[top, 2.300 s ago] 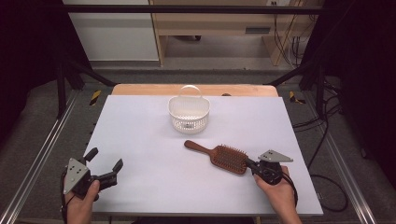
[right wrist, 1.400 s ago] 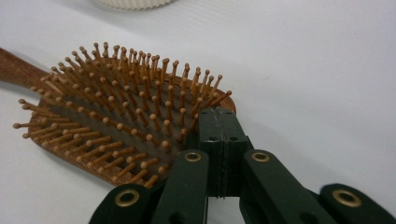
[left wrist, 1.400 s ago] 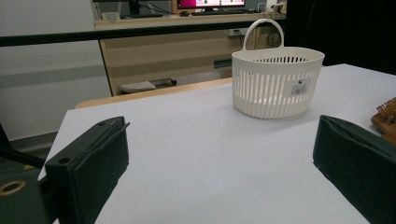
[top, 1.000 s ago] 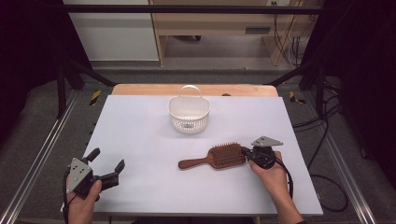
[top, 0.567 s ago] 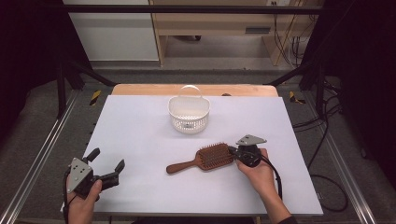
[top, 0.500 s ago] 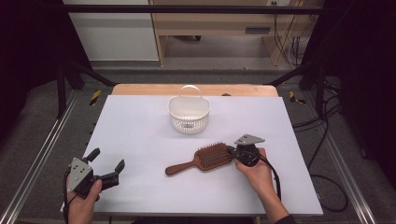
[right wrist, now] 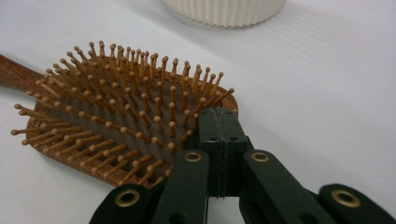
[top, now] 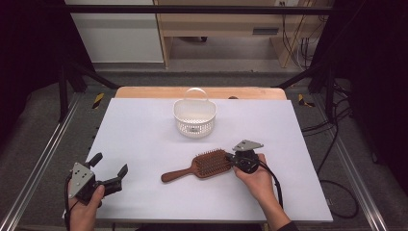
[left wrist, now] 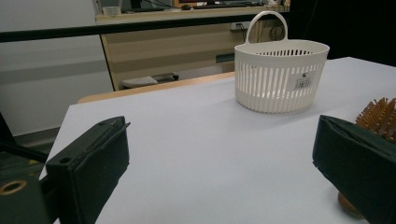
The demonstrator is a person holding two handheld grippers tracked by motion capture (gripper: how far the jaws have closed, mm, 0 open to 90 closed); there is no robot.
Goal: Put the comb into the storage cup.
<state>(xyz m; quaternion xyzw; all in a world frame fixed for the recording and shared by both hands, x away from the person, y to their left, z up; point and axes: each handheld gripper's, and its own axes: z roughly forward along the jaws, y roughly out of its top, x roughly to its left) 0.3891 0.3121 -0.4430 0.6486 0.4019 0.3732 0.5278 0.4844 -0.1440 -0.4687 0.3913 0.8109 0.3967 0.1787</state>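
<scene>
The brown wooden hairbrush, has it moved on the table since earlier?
Yes. The brown wooden hairbrush has slid leftward, now nearly below the white plastic basket, pushed by the shut right gripper.

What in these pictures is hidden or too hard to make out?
- Hairbrush handle: cut off by the left edge of the right gripper view.
- Basket inside: its wall hides the bottom in the left gripper view.
- Basket label: print too small to read.
- Right gripper: its shut tips cover the brush rim, so actual contact is unclear.
</scene>
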